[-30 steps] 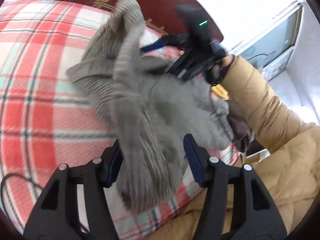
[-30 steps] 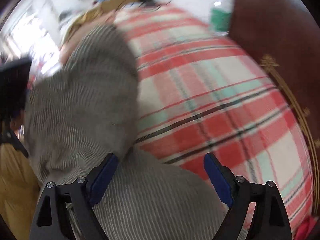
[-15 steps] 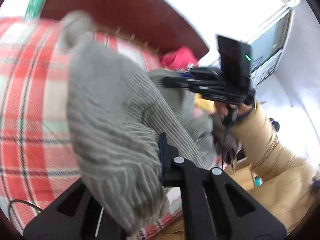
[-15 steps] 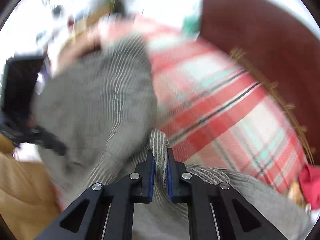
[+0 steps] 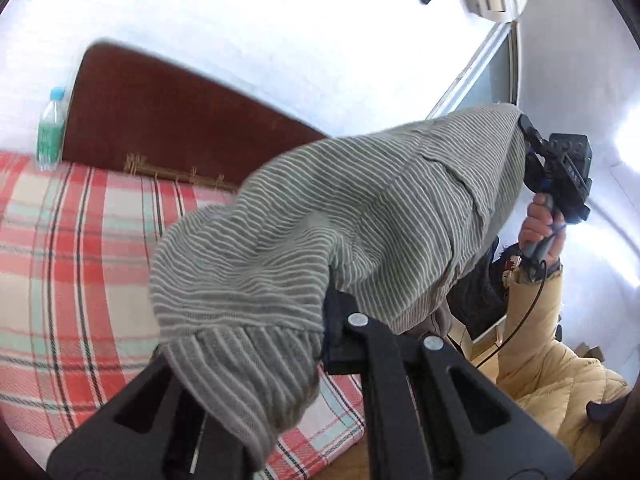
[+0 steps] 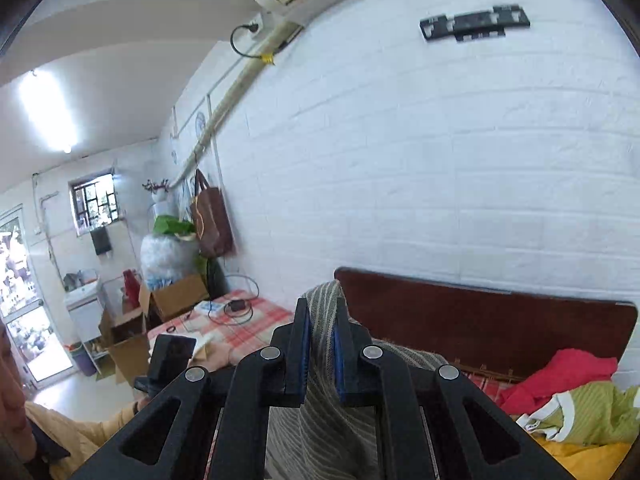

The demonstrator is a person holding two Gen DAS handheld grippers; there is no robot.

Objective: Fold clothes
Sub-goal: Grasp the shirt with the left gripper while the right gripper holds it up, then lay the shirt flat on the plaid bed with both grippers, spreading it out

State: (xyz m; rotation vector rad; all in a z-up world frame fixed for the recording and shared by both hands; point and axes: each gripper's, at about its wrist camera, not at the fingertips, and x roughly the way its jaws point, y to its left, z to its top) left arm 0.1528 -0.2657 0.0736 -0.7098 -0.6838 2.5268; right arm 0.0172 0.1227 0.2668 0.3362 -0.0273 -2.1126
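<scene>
Sweater: we see a grey striped sweater point(image 5: 352, 216) lifted up in the air above the bed. It stretches from one gripper to the other, and its ribbed edge hangs down in front of the left camera.

Left gripper: our left gripper point(image 5: 320, 344) is mostly under the sweater. The cloth drapes over its left finger and hides it. Only the right finger point(image 5: 340, 320) peeks out, pressed up against the cloth. We cannot tell from here if it is squeezed closed or not.

Right gripper: our right gripper point(image 6: 320, 344) is pinched tight on a fold of the sweater point(image 6: 320, 360). The cloth runs up between the two blue pads point(image 6: 305, 344) and pokes out a little past the tips. In the left camera this gripper point(image 5: 528, 136) is held high, at the far top corner of the sweater.

Hand: a hand point(image 5: 540, 228) in a tan puffy sleeve point(image 5: 532, 344) holds the right gripper's handle.

Bed: the bed has a red, white and green checked blanket point(image 5: 80, 248) and a dark brown headboard point(image 5: 168, 120). The sweater hangs above the blanket.

Other clothes: a red piece point(image 6: 560, 372) and a green striped piece point(image 6: 592, 408) lie on the bed near the headboard.

Bottle: a water bottle point(image 5: 51, 128) stands beside the headboard.
</scene>
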